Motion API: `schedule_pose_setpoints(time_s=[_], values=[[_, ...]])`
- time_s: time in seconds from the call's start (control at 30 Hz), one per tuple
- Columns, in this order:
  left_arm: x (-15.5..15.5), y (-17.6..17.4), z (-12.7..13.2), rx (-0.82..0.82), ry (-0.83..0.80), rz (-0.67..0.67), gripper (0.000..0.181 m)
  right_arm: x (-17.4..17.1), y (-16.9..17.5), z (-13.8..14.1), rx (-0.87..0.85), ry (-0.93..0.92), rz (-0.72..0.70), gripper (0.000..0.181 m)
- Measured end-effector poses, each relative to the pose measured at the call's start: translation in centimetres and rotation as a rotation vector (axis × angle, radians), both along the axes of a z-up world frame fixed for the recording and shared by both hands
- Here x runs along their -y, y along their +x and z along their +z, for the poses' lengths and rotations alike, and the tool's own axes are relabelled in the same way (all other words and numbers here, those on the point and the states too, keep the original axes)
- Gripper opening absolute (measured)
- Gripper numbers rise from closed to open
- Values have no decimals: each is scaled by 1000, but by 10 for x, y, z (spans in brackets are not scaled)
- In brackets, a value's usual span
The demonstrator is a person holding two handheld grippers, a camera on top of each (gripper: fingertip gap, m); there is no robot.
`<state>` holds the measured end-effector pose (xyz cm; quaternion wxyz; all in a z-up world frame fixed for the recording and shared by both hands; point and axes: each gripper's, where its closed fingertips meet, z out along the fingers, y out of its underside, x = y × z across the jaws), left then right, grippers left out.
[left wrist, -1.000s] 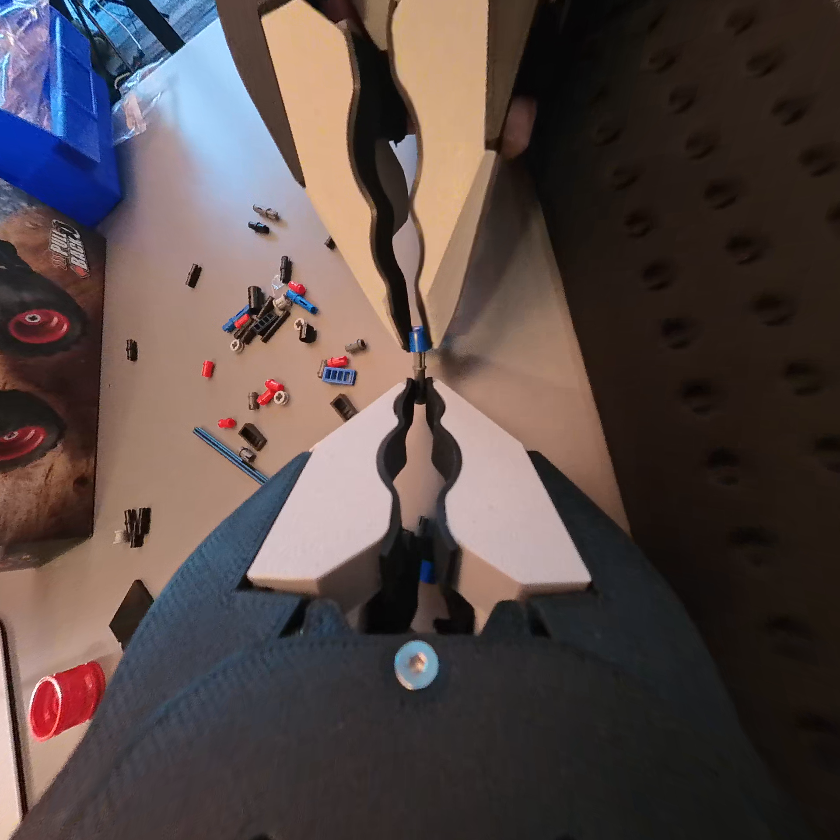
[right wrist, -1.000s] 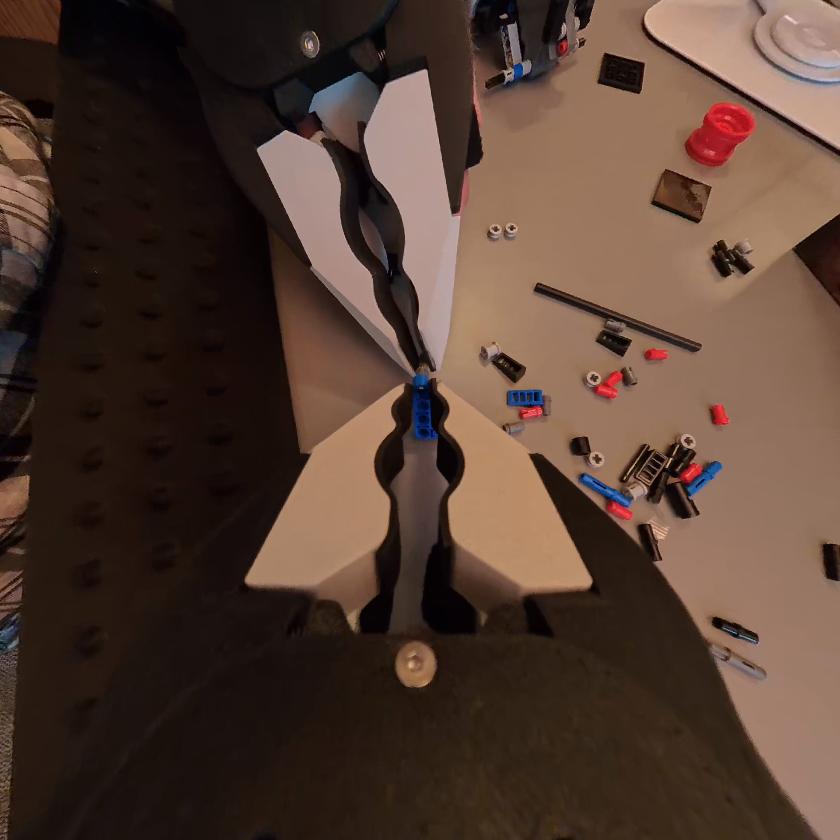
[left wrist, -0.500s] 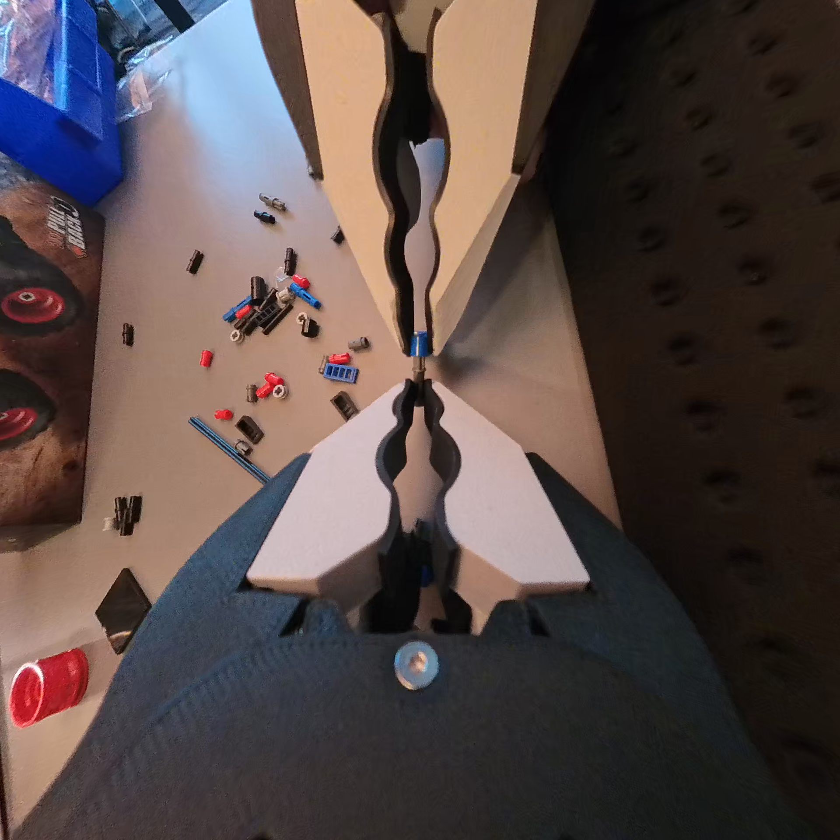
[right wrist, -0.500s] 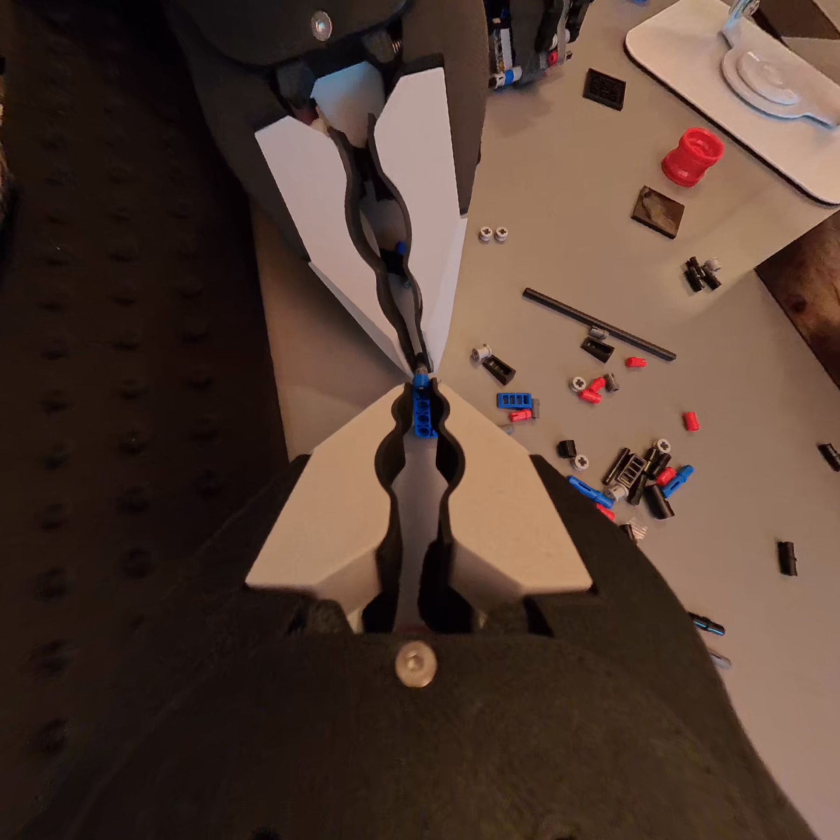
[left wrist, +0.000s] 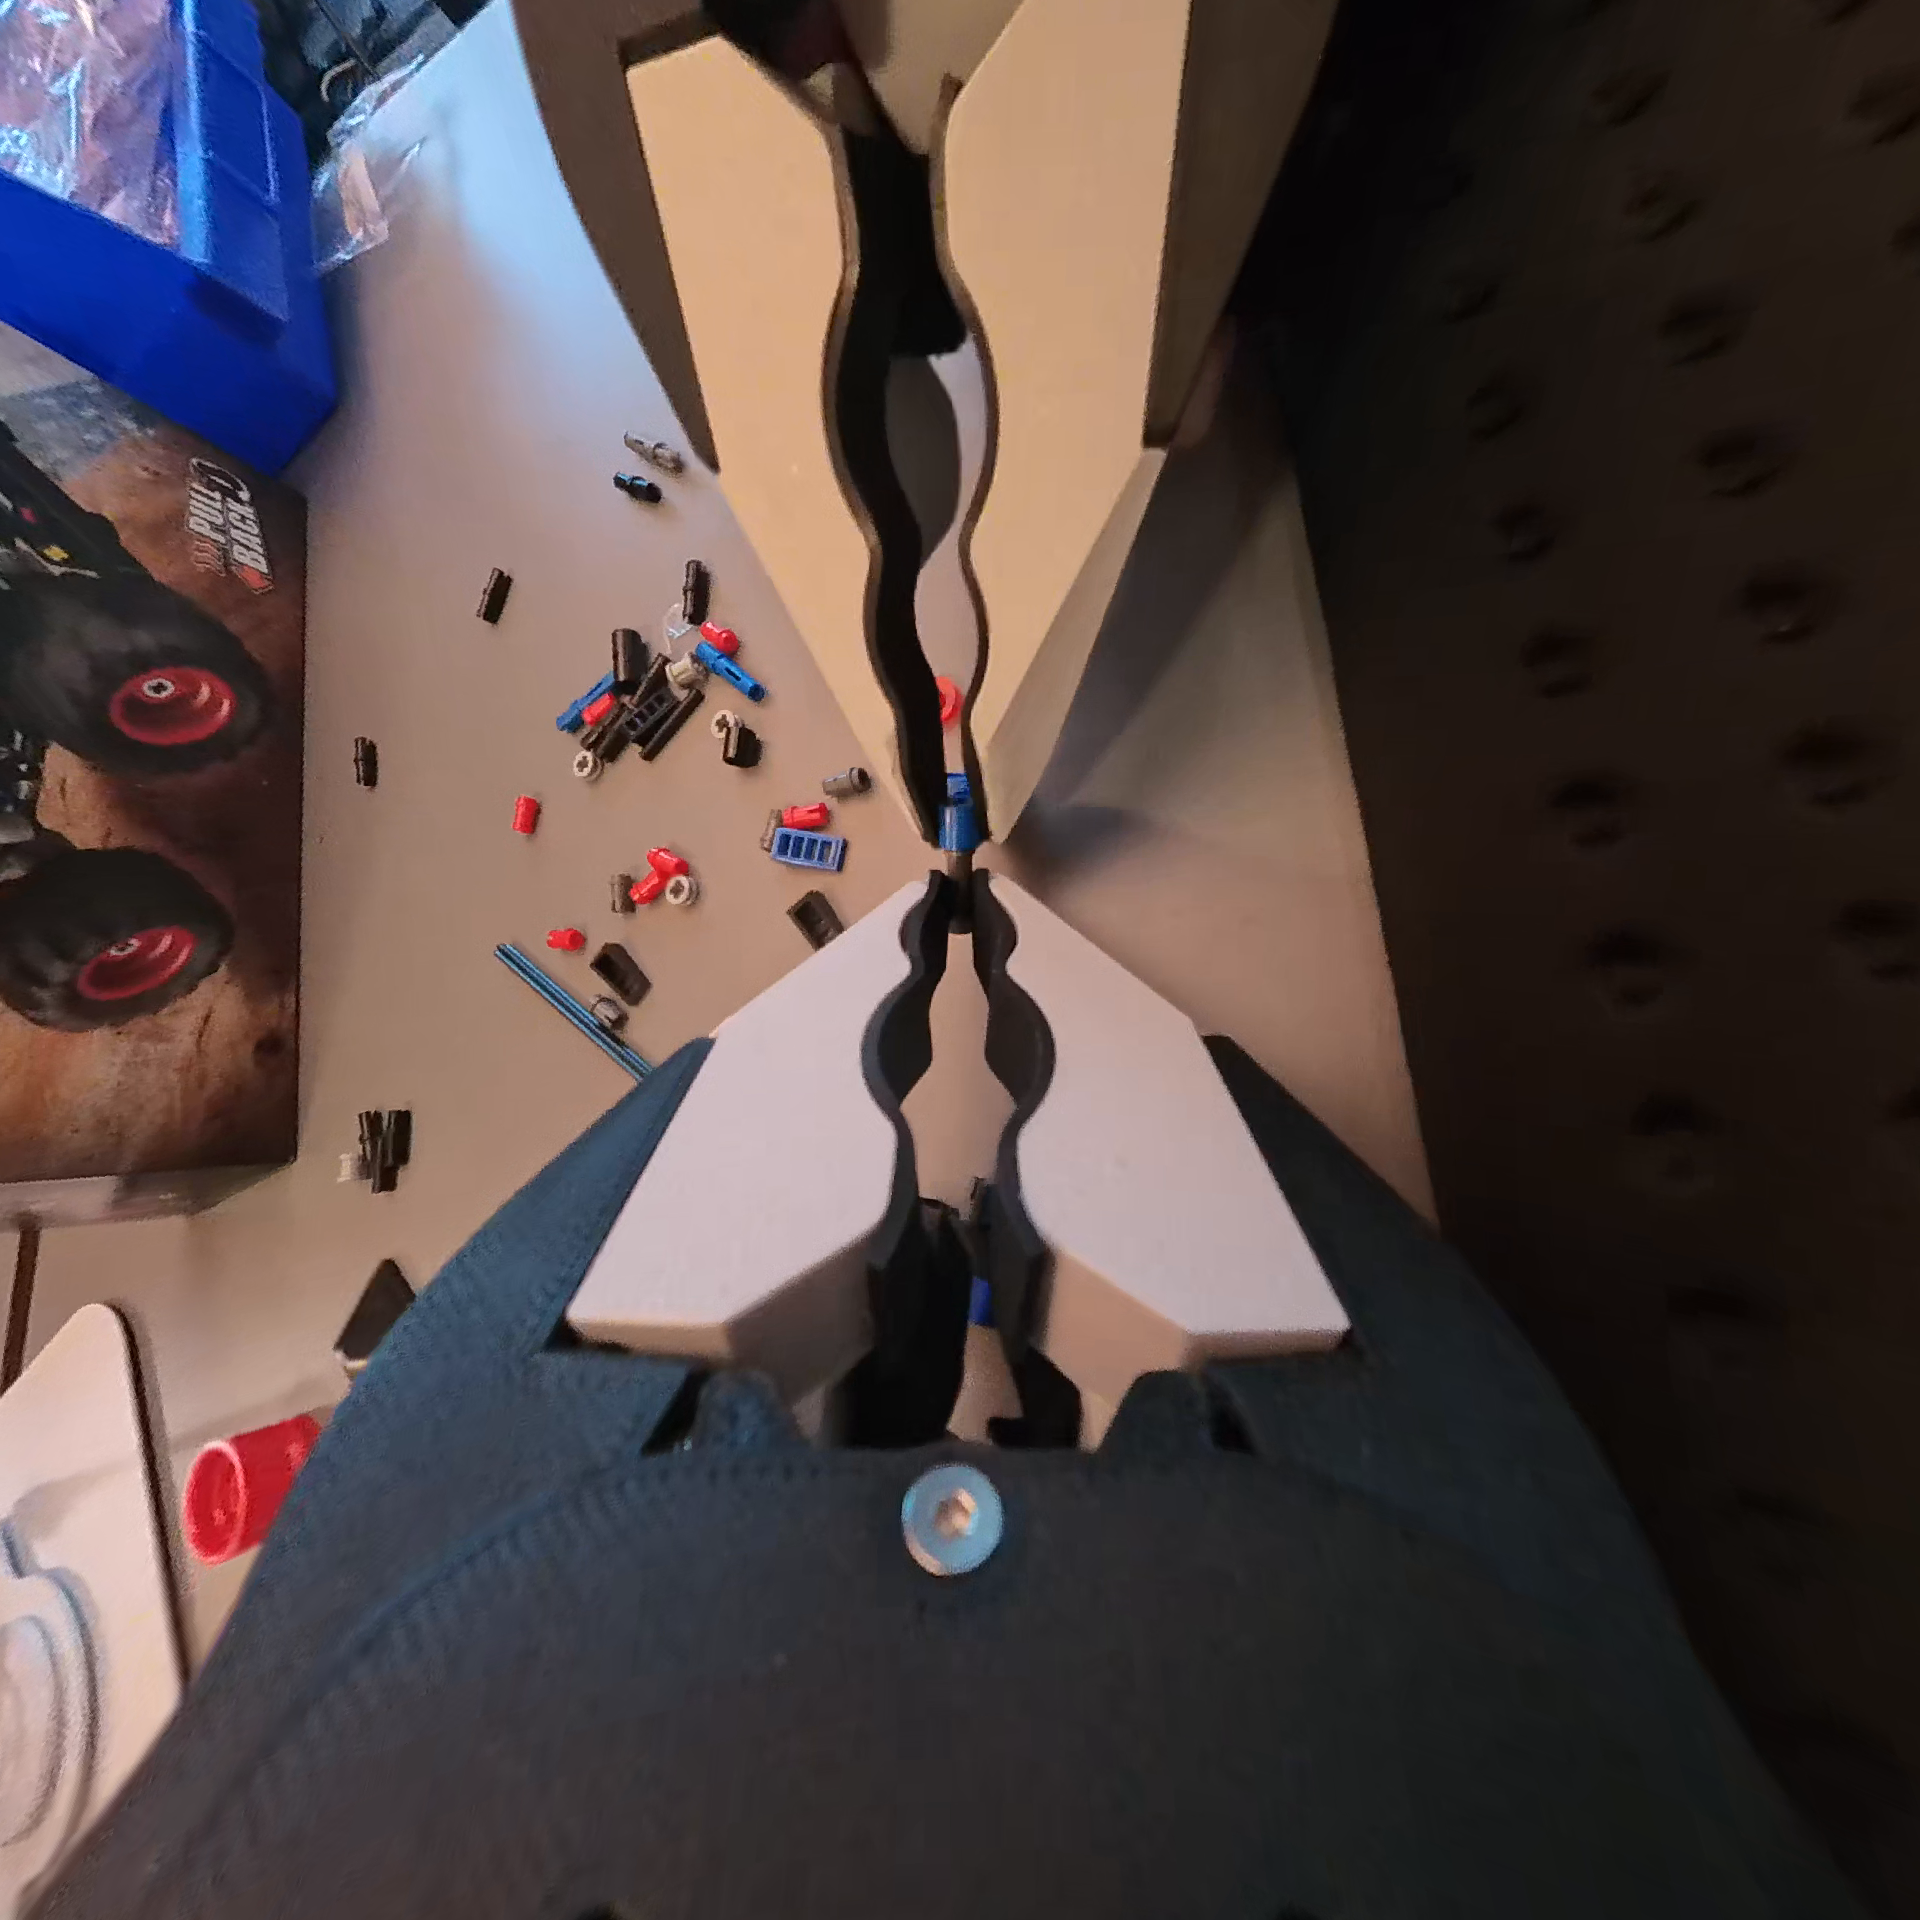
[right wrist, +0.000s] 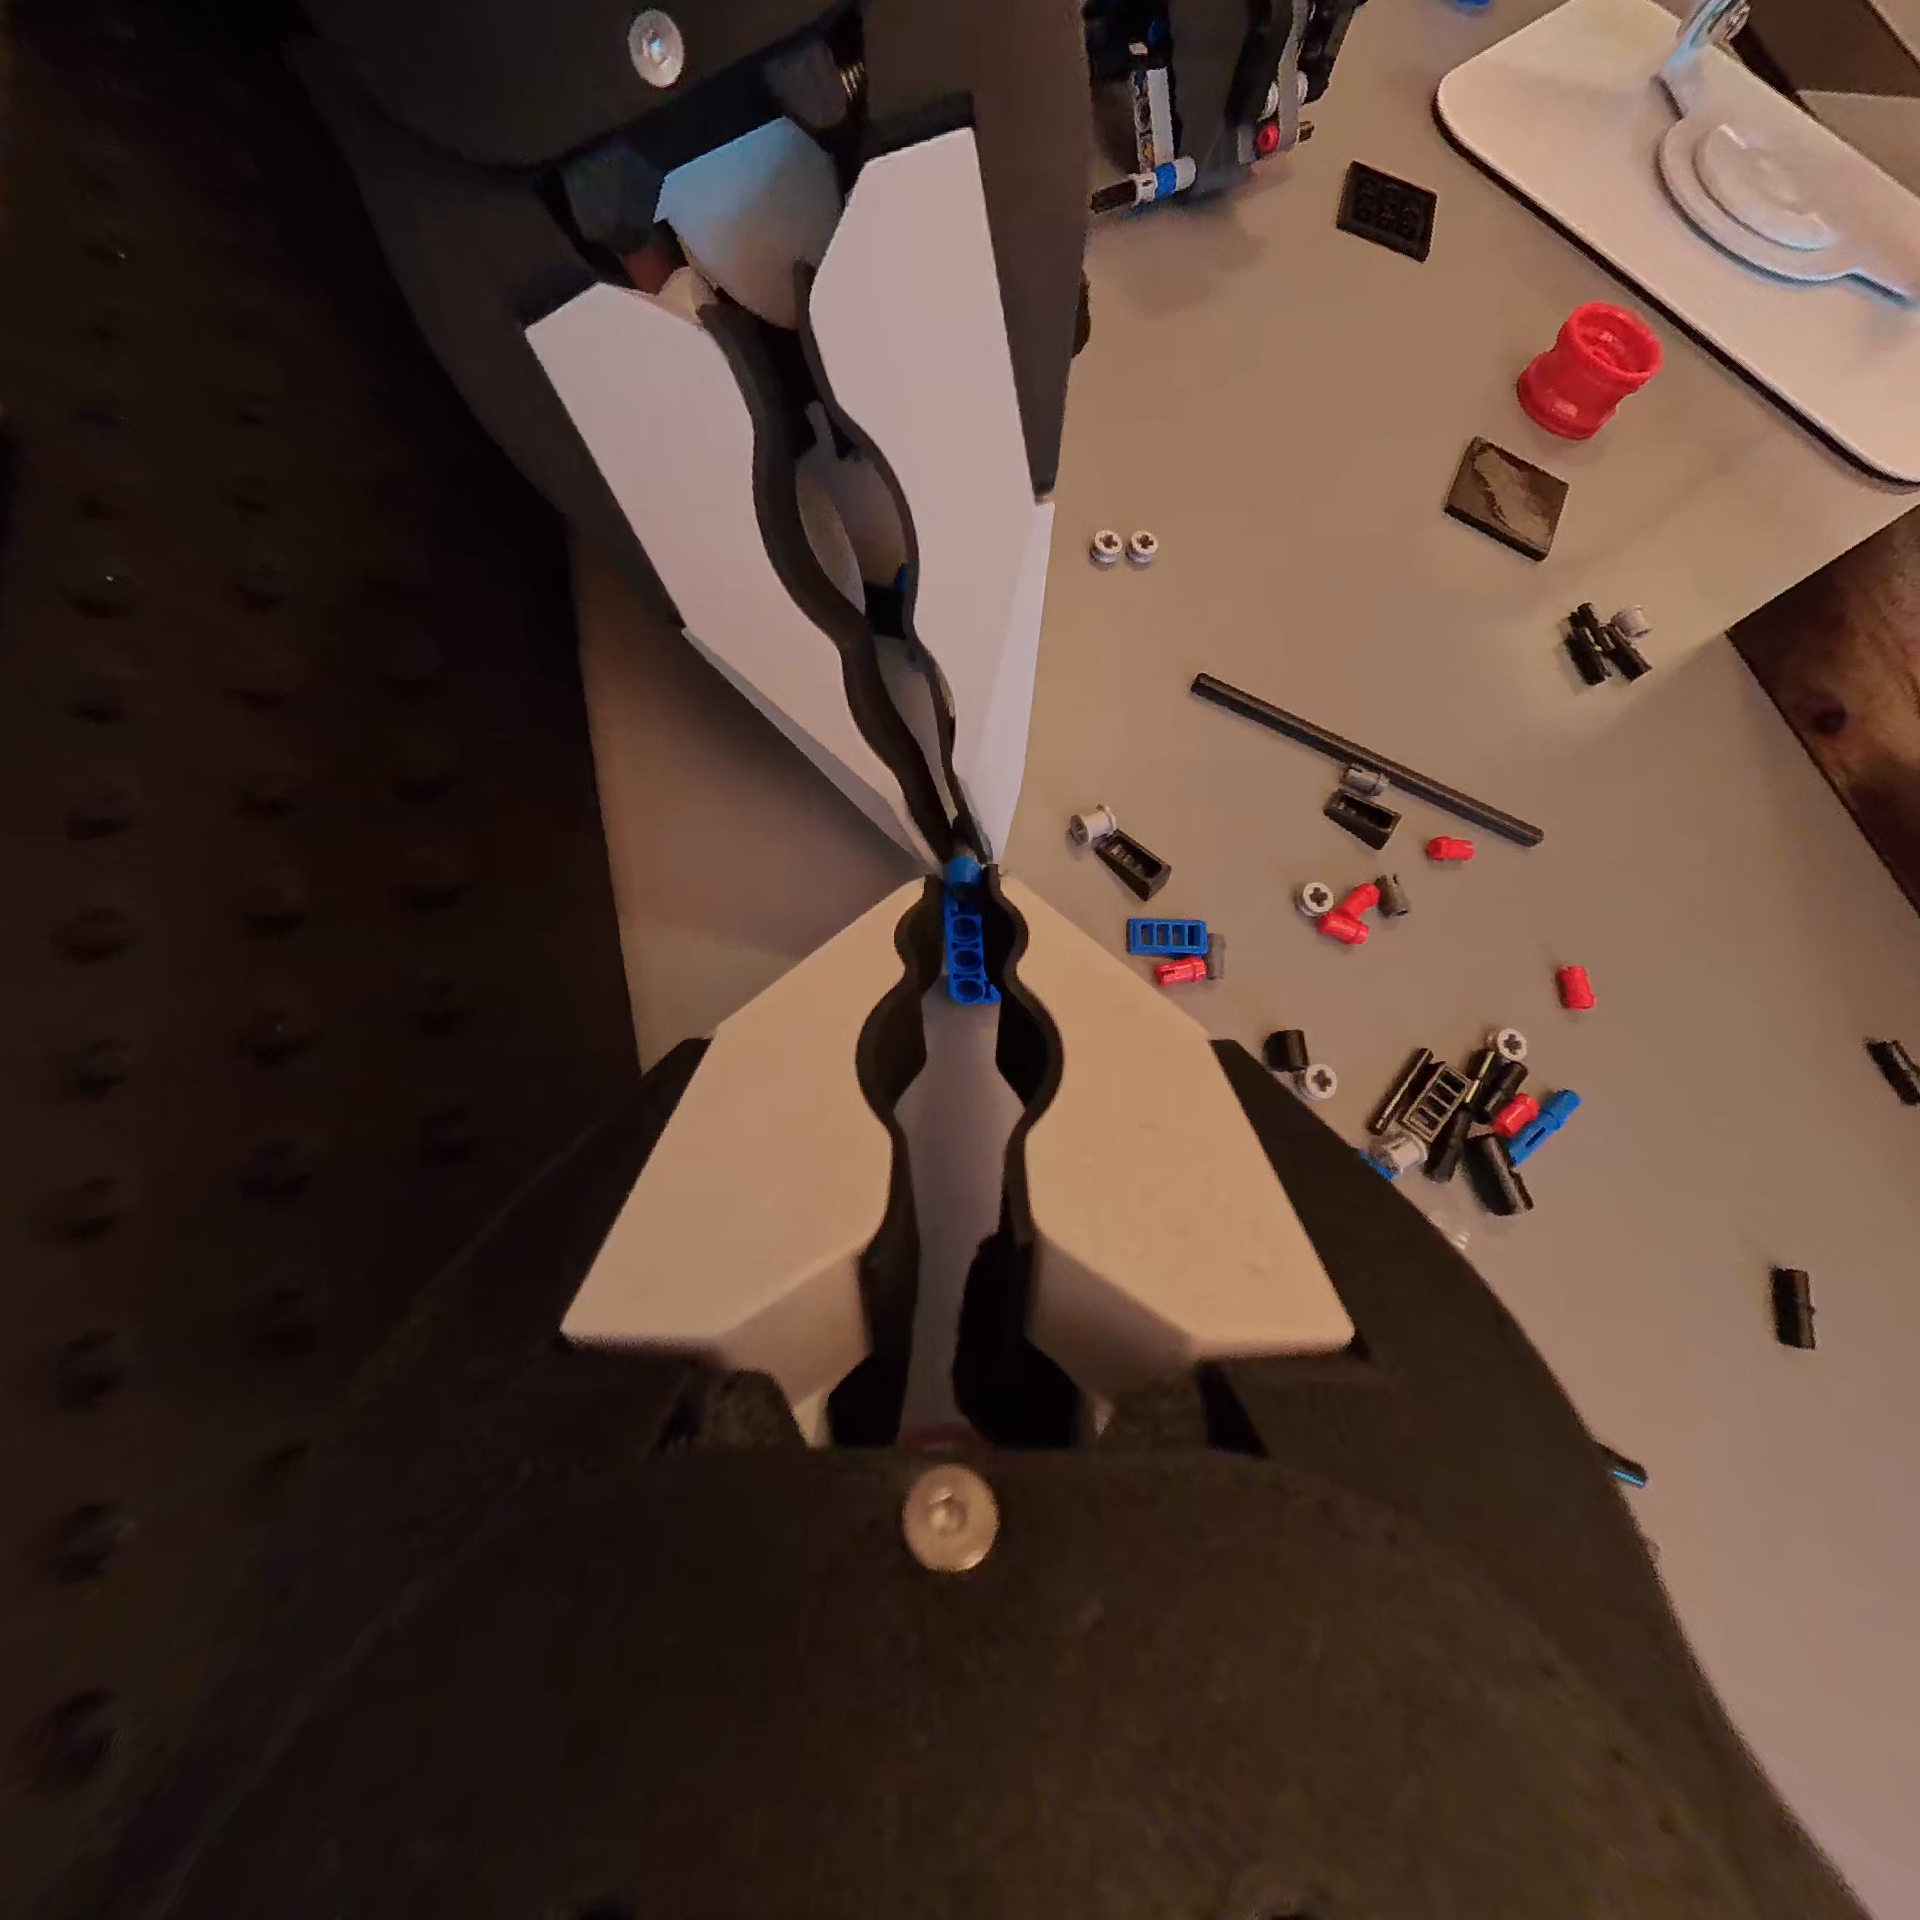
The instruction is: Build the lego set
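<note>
My left gripper [left wrist: 956,896] is shut on a small dark pin [left wrist: 958,871] at its very tips. My right gripper [right wrist: 966,902] is shut on a short blue beam with holes [right wrist: 968,951]. The two grippers meet tip to tip above the table's edge, and the pin touches the end of the blue beam [left wrist: 956,821]. In the right wrist view the left gripper [right wrist: 961,844] comes in from the top. In the left wrist view the right gripper [left wrist: 954,826] comes in from the top. How deep the pin sits in the beam is hidden.
Loose small black, red and blue pieces [left wrist: 665,707] lie scattered on the grey table [left wrist: 436,540]. A long black axle [right wrist: 1361,758], a red wheel hub [right wrist: 1584,369], a part-built model [right wrist: 1195,114], the set's box [left wrist: 135,790], a blue bin [left wrist: 177,260] and a white board [right wrist: 1621,177] are around. A dark dimpled surface [left wrist: 1662,727] lies beyond the table's edge.
Both grippers stay tip to tip with the pin against the beam. The pair has swung slightly, so the opposite gripper stands straighter in each view.
</note>
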<state>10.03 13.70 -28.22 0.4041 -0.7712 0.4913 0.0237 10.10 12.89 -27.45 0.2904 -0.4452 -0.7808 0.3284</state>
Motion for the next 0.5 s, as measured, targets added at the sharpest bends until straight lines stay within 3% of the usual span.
schedule_pose_setpoints(time_s=[0.17, 0.5], values=[[0, -4, 1, 18, -8, 8, 2, -1, -4, 2, -53, -6, 26, 5], [-15, -2, 22, 81, 84, 20, 9, -15, 13, 37, -263, -116, 41, 5]])
